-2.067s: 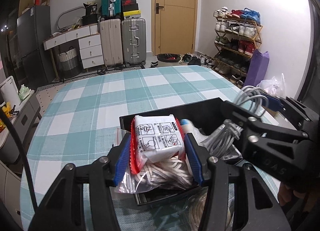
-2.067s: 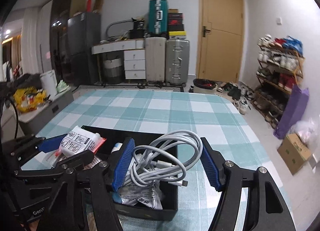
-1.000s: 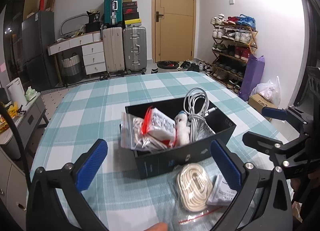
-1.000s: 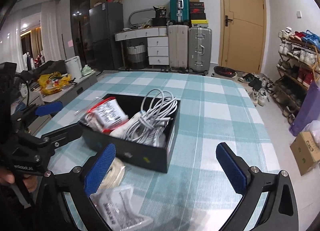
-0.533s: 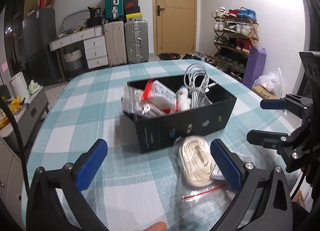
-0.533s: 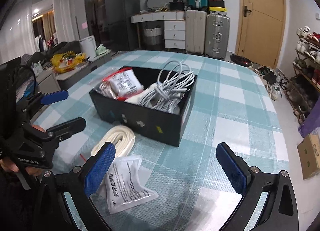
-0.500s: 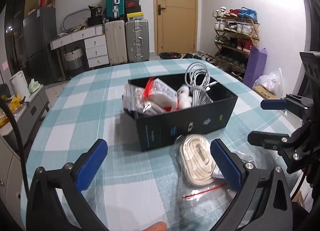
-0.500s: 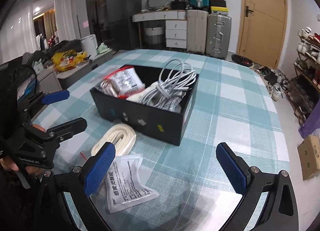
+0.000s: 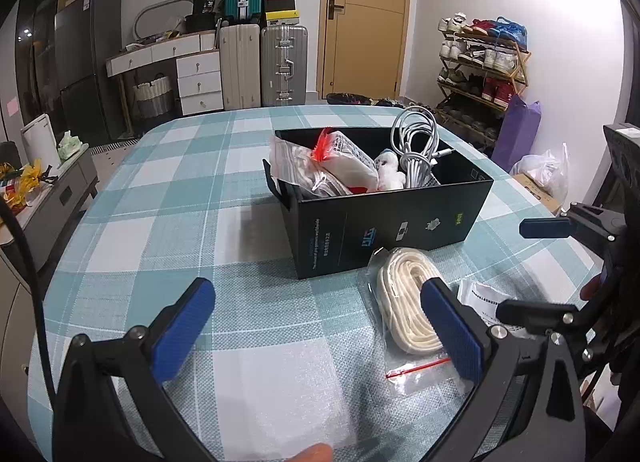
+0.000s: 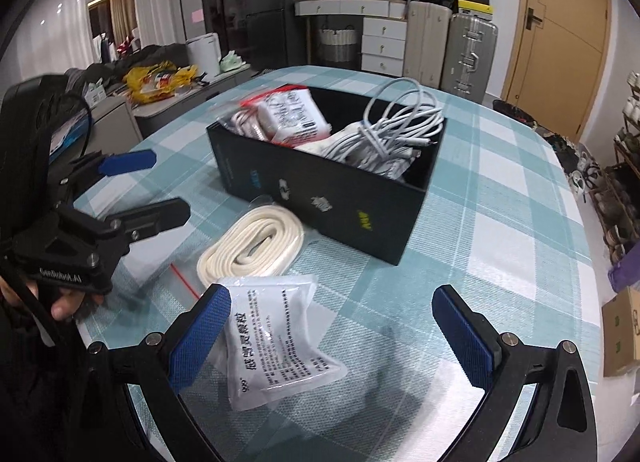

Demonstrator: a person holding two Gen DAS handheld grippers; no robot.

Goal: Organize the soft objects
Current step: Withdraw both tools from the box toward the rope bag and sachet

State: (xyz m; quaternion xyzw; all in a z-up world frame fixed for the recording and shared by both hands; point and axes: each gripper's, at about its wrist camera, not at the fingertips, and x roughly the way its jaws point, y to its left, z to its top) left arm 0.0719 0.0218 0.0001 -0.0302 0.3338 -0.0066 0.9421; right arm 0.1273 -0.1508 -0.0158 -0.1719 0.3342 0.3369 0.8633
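The tablecloth [image 9: 168, 230] is woven cloth, matt and slightly rough. The box [image 10: 320, 190] looks like smooth black card with a faint sheen. The rope [image 10: 252, 246] is cream cord in clear glossy plastic. The packet [image 10: 276, 334] is shiny white plastic.

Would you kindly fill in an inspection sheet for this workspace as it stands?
Surface: table under a teal-and-white checked cloth.
Job's things: black box holding a red-trimmed packet and other bagged items; bagged cream rope and white sachet lie outside, in front of it.
Clutter: nothing seen.
Grippers: left gripper and right gripper open, empty.
Cables: white cable bundle in the box.
Surroundings: suitcases, shoe rack, door.
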